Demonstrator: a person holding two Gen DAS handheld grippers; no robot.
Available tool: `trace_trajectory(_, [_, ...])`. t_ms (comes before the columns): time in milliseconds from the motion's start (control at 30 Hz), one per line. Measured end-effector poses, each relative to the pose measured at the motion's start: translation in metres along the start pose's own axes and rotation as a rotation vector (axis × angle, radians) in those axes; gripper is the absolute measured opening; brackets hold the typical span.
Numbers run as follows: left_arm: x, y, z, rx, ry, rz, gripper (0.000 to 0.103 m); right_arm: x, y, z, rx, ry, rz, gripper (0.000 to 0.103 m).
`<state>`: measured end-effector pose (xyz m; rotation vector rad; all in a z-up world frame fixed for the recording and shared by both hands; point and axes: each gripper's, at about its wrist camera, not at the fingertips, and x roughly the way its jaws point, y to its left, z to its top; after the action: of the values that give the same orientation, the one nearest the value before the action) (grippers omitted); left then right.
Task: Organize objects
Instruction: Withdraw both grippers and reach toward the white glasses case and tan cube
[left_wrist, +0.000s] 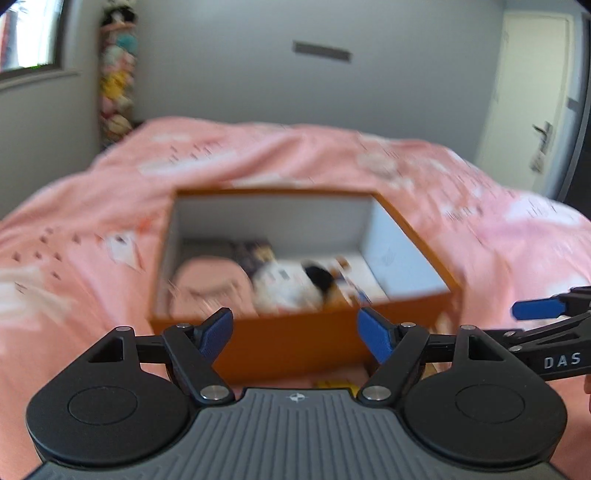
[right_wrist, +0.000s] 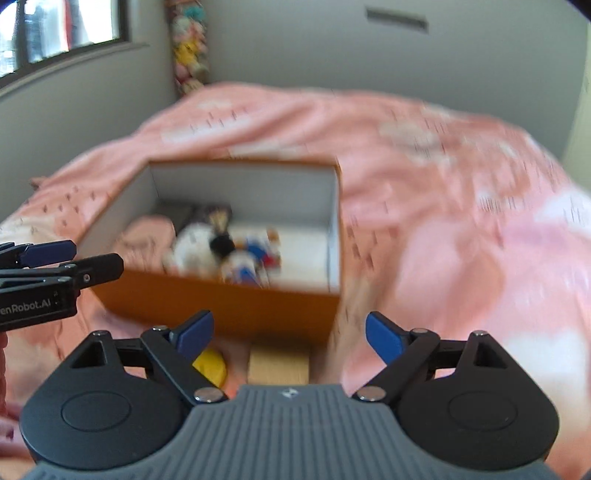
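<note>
An open orange box (left_wrist: 295, 332) with a pale inside sits on the pink bed; it also shows in the right wrist view (right_wrist: 221, 302). Inside lie a pink cloth (left_wrist: 207, 280), a white and black plush toy (left_wrist: 295, 284), and small colourful items (right_wrist: 255, 258). My left gripper (left_wrist: 295, 332) is open and empty, just in front of the box's near wall. My right gripper (right_wrist: 288, 332) is open and empty, near the box's front right corner. A yellow object (right_wrist: 210, 363) and a light wooden block (right_wrist: 279, 363) lie on the bed below the right gripper. Both views are blurred.
The pink bedspread (left_wrist: 332, 155) covers the whole bed. A column of plush toys (left_wrist: 116, 74) hangs in the far left corner. A window (right_wrist: 55, 33) is at left. A white door (left_wrist: 532, 92) with a handle is at right.
</note>
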<state>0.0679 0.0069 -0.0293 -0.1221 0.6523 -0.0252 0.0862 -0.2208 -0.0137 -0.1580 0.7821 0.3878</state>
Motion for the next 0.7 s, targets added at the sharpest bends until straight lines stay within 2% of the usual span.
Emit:
trace_trajectory(133, [0.006,-0.009,-0.011,0.057,0.077,-0.044,0.088,0.01,-0.007,-0.029,0.075,0.151,0.015,0.073])
trace_trajectory(200, [0.008,-0.013,-0.014,0.075,0.111,-0.064,0.087,0.019,-0.007,-0.04,0.084,0.214,0.005,0.07])
trace_trajectory(467, [0.018,-0.026,-0.027,0.147,0.197,-0.06,0.087,0.046,0.019,-0.058,-0.044,0.353,-0.042,0.07])
trace_trajectory(700, [0.021,-0.03,-0.031,0.173,0.226,-0.079,0.087,0.063,0.033,-0.067,-0.131,0.404,-0.091,0.07])
